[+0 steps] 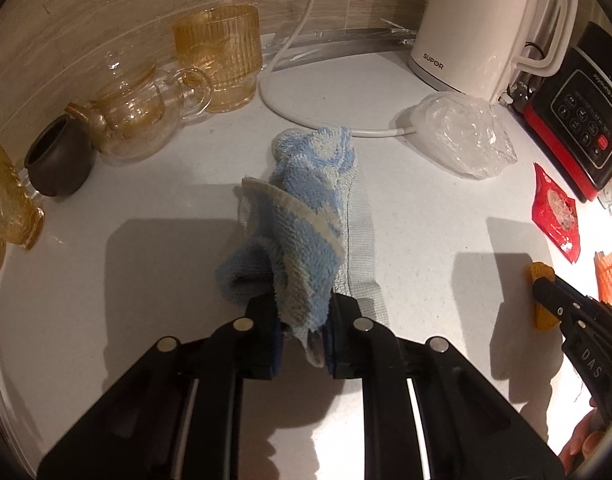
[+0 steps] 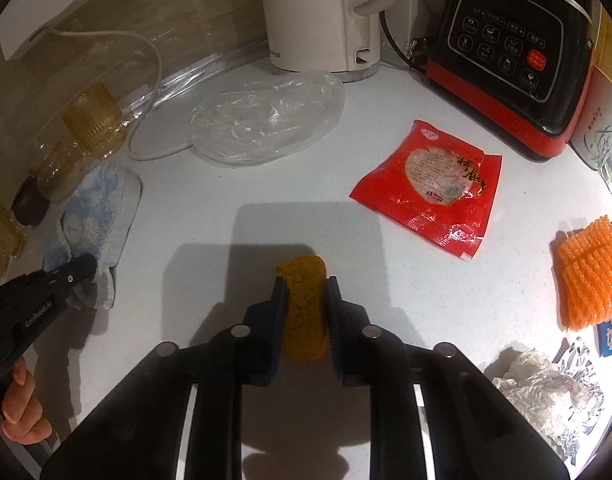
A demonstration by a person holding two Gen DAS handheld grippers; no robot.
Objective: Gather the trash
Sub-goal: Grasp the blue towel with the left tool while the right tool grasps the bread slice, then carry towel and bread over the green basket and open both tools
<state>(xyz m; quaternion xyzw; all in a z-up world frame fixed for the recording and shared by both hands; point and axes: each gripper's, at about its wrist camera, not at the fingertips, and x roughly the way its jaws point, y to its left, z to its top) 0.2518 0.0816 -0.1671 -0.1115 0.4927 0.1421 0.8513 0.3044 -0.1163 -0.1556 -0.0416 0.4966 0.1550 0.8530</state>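
Left wrist view: left gripper [image 1: 302,312] clamped on the near end of a blue-and-white towel [image 1: 302,216], cloth bunched between the two fingers and stretched forward across the white countertop [image 1: 166,208]. Beyond the towel, a white cord [image 1: 290,112] looping back toward the wall. Amber ribbed glass [image 1: 222,56], clear glass teapot [image 1: 138,116] and small dark pot [image 1: 58,160] lined up at far left. White kettle [image 1: 477,24] at far right, crumpled clear plastic bag [image 1: 461,136] just in front of it. Black-and-red appliance [image 1: 577,120] at right edge, red wrapper [image 1: 555,216] near it. Right gripper [image 1: 545,284] entering low right, closed around a yellow sponge piece [image 1: 541,296]. Right wrist view: right gripper [image 2: 306,300] narrow, pinching the yellow sponge piece [image 2: 304,312] between both fingers, sponge resting on the countertop [image 2: 226,192]. Red wrapper [image 2: 433,188] lying flat ahead to the right, apart from the fingers. Clear plastic bag [image 2: 266,120] farther back, touching the base of the kettle [image 2: 317,16]. Black-and-red appliance [image 2: 513,48] at top right. Orange foam net [image 2: 593,272] at right edge, crumpled foil and film [image 2: 553,392] low right. Left gripper [image 2: 80,270] at far left, gripping the towel [image 2: 94,216].
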